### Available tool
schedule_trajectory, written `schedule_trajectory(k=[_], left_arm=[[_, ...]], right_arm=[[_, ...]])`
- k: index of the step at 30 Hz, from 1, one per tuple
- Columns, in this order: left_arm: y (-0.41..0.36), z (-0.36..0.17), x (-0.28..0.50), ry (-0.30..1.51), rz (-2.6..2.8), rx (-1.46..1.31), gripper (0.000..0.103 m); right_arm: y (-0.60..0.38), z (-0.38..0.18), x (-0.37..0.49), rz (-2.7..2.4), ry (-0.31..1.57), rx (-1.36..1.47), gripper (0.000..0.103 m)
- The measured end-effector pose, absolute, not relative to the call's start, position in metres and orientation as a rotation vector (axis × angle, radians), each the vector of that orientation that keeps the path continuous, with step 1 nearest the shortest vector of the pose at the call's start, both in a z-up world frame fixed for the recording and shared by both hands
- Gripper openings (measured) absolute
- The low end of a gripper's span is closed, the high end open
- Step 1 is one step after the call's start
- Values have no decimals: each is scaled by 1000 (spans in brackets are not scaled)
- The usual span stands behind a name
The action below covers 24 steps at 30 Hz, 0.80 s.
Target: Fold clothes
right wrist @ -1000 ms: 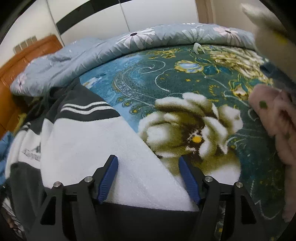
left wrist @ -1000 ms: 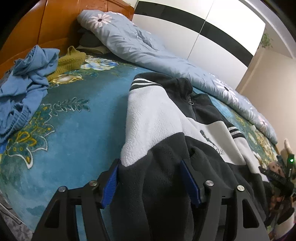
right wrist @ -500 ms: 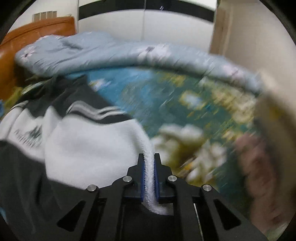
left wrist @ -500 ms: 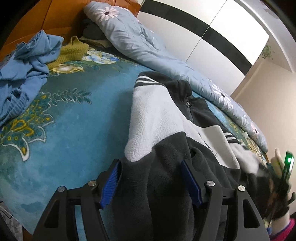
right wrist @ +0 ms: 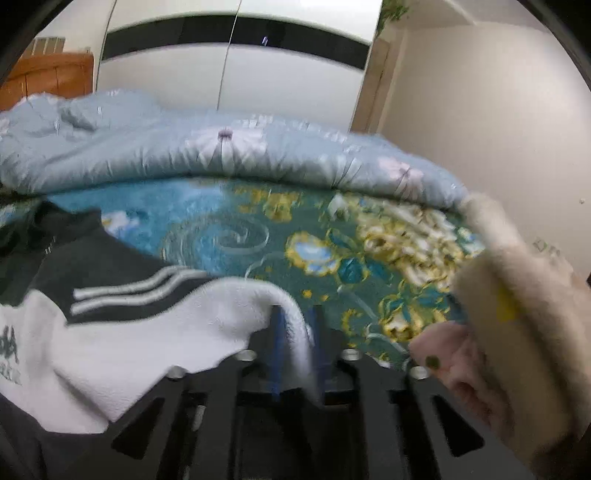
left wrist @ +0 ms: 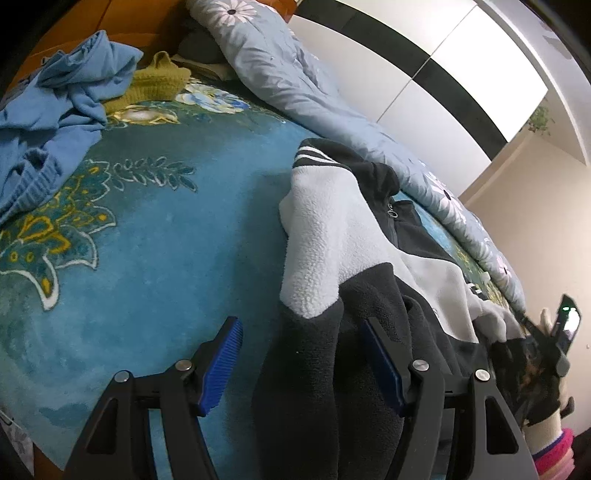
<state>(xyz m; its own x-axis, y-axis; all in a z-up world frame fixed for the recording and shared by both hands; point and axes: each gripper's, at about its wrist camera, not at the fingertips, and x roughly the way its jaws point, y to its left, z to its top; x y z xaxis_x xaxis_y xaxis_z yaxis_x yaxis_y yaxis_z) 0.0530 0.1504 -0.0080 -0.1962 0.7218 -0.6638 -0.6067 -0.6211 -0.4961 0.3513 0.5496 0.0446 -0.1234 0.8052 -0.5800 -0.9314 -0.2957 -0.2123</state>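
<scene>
The right wrist view is smeared with blur, so the print on the jacket's (right wrist: 122, 343) white chest panel at the left edge cannot be read, and the fluffy cream and pink bundle (right wrist: 509, 321) at the right edge of that view is too soft to identify; in the left wrist view the jacket's lower hem runs out of frame under the camera, and the right gripper (left wrist: 554, 332) shows only as a dark shape with a green light at the far right, gripped by a gloved hand (left wrist: 546, 413); the jacket is a fleece in black and white, with a black collar, a zip down the front and three thin white stripes on a black shoulder band, lying rumpled rather than flat; it sits toward the near edge of the bed (left wrist: 155, 229), with bare blanket to its left; the left gripper (left wrist: 301, 363) is spread wide, its blue pads either side of a raised fold of the black fleece without closing on it; the right gripper (right wrist: 295, 350) is pressed together, pinching a strip of the white fleece that lifts off the bed; the bed carries a teal blanket with yellow and white flowers, a pale blue quilt (left wrist: 295, 85) rolled along its far edge, and a blue garment (left wrist: 55, 110) and an olive knit (left wrist: 155, 81) near the wooden headboard (left wrist: 122, 33); behind stand white wardrobe doors (right wrist: 229, 74) with a black band and a cream wall.
</scene>
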Motion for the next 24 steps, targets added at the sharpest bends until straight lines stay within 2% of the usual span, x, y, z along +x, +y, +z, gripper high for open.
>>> schedule_trajectory(k=[1,2,3,4,6,7,9,11,18,24], left_arm=[[151,-8,54,-155,1921,-1156,68],[151,-7,54,-157,1919,-1153,67],[152,-7,54,-158,1918,-1150,60],[153,-6,56,-162,1911,-1140,53],[154,-2,60,-159,1918,-1113,25],[157,1,62,-134,1929,-1098,19],[160,6,65,-90,1955,-1069,12],[160,14,61,-44,2003,-1038,11],[163,52,-7,379,2330,-900,11],[168,70,-106,519,2525,-966,11]], right_arm=[[537,54,352,1740,204,-657,47],[525,63,353,1753,177,-594,59],[516,69,352,1782,169,-545,68],[504,74,350,1819,164,-496,70],[482,77,337,1924,172,-441,76],[474,76,329,1970,181,-430,76],[464,68,313,2055,217,-435,76],[456,58,293,2133,255,-441,76],[463,23,273,2197,412,-456,76],[479,16,302,2179,588,-345,76]])
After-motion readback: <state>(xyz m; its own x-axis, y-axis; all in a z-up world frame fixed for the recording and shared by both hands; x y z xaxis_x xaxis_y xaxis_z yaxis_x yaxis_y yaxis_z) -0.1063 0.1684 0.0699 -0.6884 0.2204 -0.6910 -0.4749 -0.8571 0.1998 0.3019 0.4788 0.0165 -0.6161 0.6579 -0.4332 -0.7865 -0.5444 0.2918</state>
